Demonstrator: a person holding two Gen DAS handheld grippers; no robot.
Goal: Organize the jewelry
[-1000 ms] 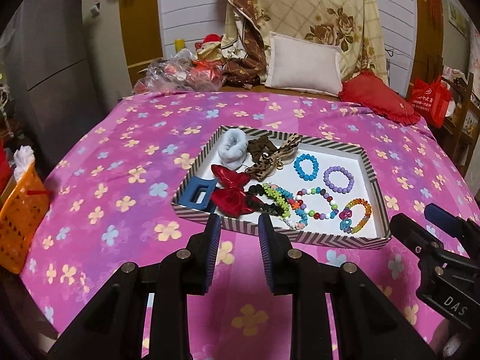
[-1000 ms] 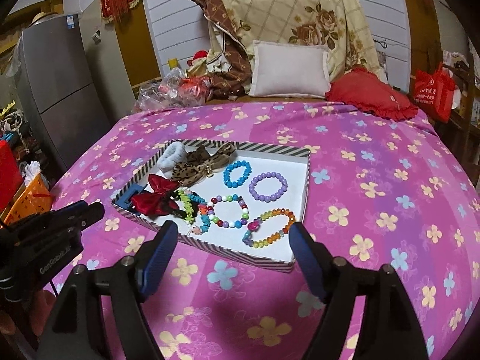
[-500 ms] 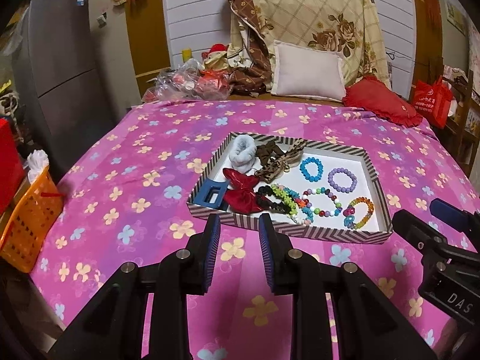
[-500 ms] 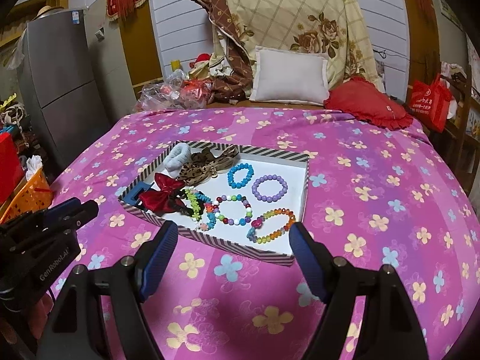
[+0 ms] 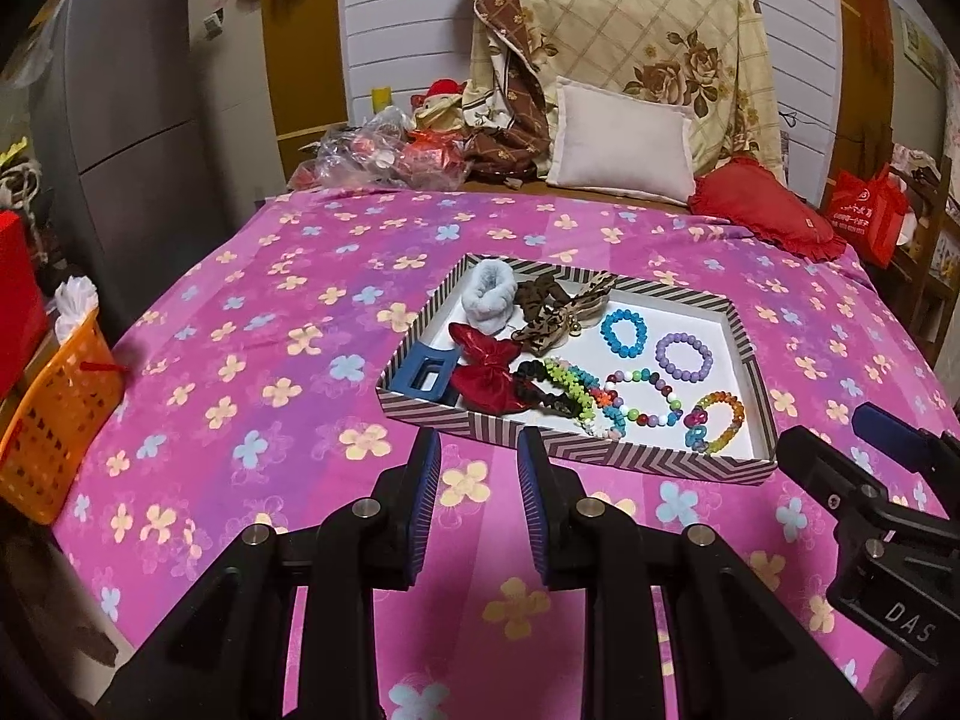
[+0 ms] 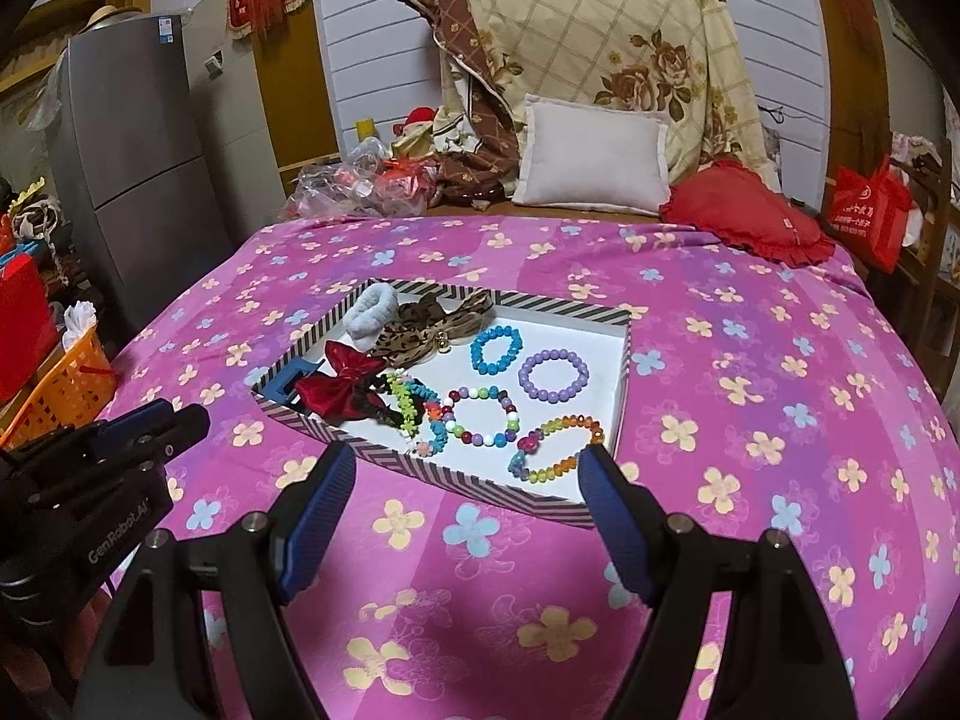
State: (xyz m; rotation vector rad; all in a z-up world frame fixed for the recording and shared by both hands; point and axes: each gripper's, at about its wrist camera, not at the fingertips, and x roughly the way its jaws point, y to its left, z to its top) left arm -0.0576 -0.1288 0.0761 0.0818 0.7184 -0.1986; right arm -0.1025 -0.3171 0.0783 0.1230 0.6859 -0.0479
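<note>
Bedspread [image 5: 252, 360]: pink, flowered
Pillow [image 5: 621, 147]: white, against quilt [image 5: 648, 30]
Cushion [image 5: 762, 210]: red, beside pillow
Basket [image 5: 54, 420]: orange, left of bed
Fridge [image 5: 126, 138]: grey, far left
Bag [image 5: 867, 216]: red, right

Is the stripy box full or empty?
Partly full: the stripy box holds bracelets like the purple bracelet and the red bow, with bare white floor showing.

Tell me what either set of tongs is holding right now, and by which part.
Nothing is held. The left tongs and the right tongs both stand open and empty above the pink bedspread, short of the striped tray of bracelets and hair ties.
</note>
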